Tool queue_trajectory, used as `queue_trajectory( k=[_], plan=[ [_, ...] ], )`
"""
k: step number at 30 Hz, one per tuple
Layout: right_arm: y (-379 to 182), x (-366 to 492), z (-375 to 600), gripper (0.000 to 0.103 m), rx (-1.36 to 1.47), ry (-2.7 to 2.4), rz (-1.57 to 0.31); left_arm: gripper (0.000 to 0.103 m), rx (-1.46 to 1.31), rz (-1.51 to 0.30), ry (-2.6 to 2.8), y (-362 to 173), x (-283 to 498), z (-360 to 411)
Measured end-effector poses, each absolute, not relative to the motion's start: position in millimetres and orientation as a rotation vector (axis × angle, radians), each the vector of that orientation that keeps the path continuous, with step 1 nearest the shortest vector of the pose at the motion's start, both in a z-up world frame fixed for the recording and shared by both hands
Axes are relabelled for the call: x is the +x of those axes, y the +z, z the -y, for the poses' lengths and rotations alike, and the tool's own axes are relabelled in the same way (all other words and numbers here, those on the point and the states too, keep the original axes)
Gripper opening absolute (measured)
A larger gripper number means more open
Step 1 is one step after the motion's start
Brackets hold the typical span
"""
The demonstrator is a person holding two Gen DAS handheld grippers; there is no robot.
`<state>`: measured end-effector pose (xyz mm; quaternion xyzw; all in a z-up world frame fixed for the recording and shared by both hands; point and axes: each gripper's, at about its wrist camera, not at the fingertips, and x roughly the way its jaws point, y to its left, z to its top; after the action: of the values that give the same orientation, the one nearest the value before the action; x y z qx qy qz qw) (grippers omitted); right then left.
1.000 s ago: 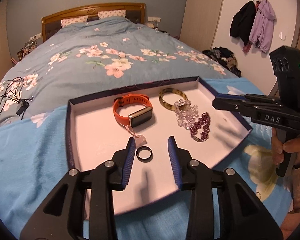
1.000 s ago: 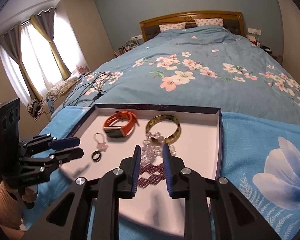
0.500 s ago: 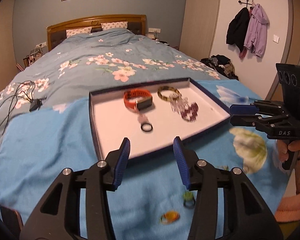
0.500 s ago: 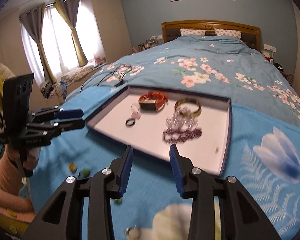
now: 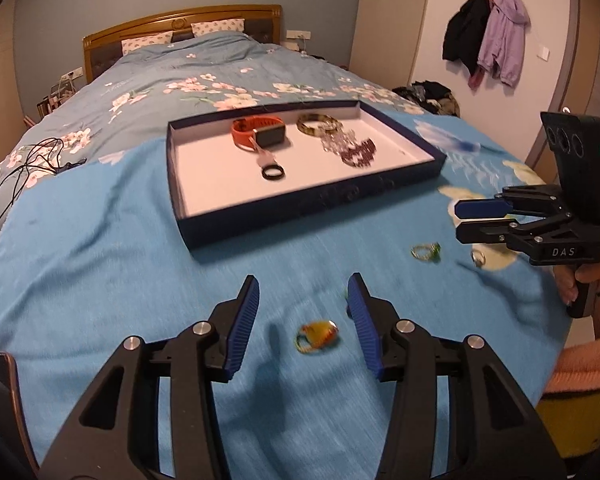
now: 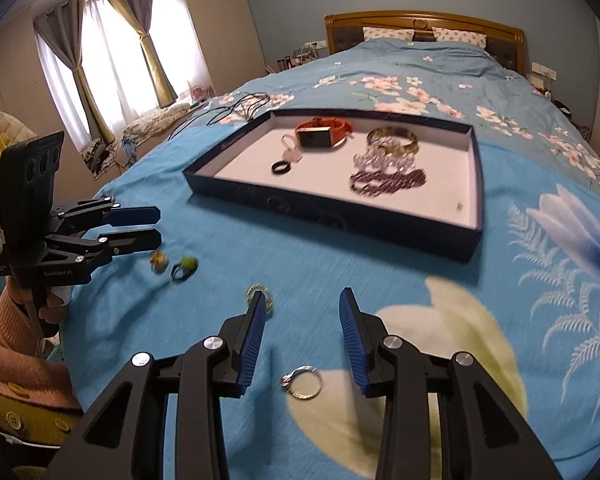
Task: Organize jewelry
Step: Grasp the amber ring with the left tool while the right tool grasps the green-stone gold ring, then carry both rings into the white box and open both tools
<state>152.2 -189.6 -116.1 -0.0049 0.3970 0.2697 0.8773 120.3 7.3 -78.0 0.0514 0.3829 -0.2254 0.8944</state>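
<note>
A dark blue tray [image 5: 312, 200] with a white floor lies on the blue blanket. In it are an orange watch [image 5: 260, 132], a tortoiseshell bangle [image 5: 318, 124], a crystal bracelet [image 5: 338, 140], a purple bracelet [image 5: 360, 154] and a black ring [image 5: 273, 173]. My left gripper [image 5: 303, 284] is open just above the blanket, with an orange ring [image 5: 316, 336] lying loose between its fingers. My right gripper [image 6: 303, 296] is open too, and a silver ring [image 6: 304, 382] rests untouched between its fingers. A gold ring [image 6: 258, 292] is half hidden behind its left finger.
A green ring [image 6: 184, 266] lies beside the orange ring [image 6: 158, 260], under the left gripper [image 6: 140, 228]. Black cables [image 5: 20, 168] trail over the flowered duvet left of the tray. The blanket's near edge is close, with a person's pink sleeve [image 5: 580, 368] at it.
Both grippers drew back from above the tray to the blanket in front of it, and their jaws widened. The loose rings on the blanket came into view.
</note>
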Motion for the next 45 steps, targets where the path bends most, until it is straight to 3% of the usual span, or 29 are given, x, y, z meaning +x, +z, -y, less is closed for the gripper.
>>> queue_trajectory(
  k=[11,20,23,26,33,45],
  plan=[
    [-118,147,158,0.036,-0.062,0.619,-0.842,0.047,0.143,-0.843,-0.465,-89,111,-2],
    [-122,152,151,0.036,-0.069,0.61,-0.875,0.041,0.131,-0.882,-0.458,-96,118,-1],
    [-124,154,149,0.035,-0.077,0.604,-0.886,0.032,0.122,-0.884,-0.456,-96,119,-2],
    [-125,156,149,0.033,-0.075,0.597,-0.893,0.025,0.12,-0.883,-0.452,-97,118,-3],
    [-125,159,152,0.012,-0.079,0.568,-0.896,0.02,0.117,-0.879,-0.441,-97,117,-3],
    [-119,156,160,0.01,-0.071,0.56,-0.859,0.02,0.089,-0.854,-0.448,-90,115,-2]
  ],
)
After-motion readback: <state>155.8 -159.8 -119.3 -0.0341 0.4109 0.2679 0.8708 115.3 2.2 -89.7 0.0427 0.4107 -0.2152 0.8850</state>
